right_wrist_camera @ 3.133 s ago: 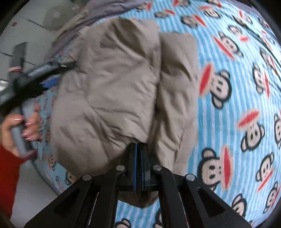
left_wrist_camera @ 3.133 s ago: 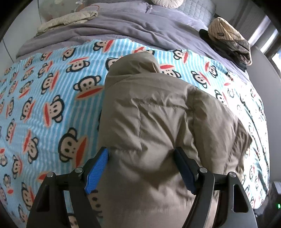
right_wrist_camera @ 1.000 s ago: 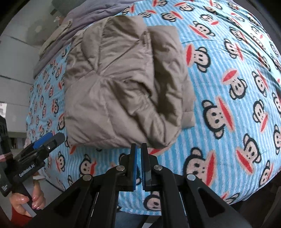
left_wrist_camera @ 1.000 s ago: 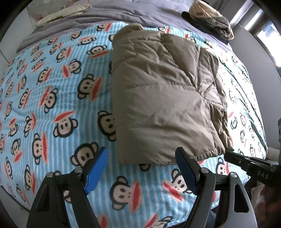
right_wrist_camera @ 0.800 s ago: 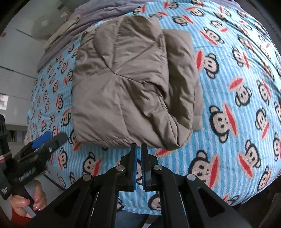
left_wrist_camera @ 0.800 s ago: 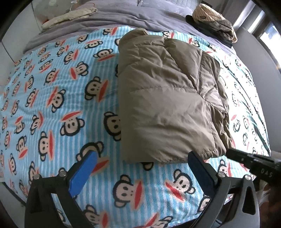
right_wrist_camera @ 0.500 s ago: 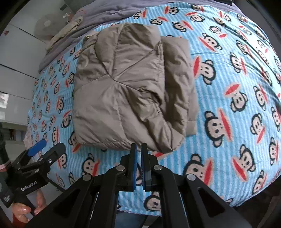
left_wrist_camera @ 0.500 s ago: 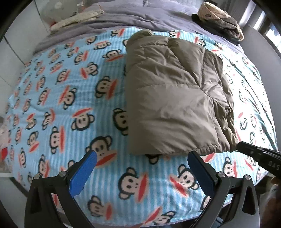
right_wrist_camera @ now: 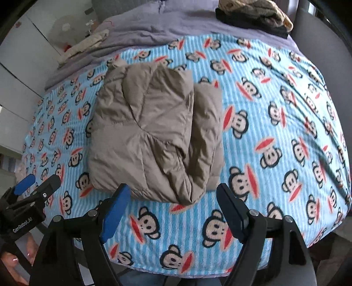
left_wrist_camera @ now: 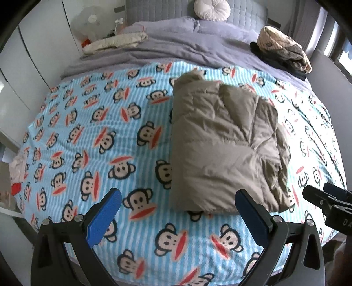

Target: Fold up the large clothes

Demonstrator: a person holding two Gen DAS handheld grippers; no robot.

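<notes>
Taupe puffy quilted jacket is folded into a chunky rectangle and lies on the light blue striped fleece blanket with cartoon monkey faces, a bit right of centre in the left wrist view. In the right wrist view the same jacket sits left of centre, with a narrower folded layer running down its right side.

Left gripper is spread wide at the bottom of its frame, blue pads apart with nothing between them, and it's not touching the jacket. Right gripper is released too, fingers splayed just short of the jacket's near edge, holding nothing. Each gripper pokes into the other camera's edge: the right one at the lower right of the left view, the left one at the lower left of the right view.

Top of the frame: a rumpled lavender-grey duvet, a round cream tufted cushion against the grey headboard, a beige folded cloth at upper left, and a pile of patterned tan and black clothes at upper right.
</notes>
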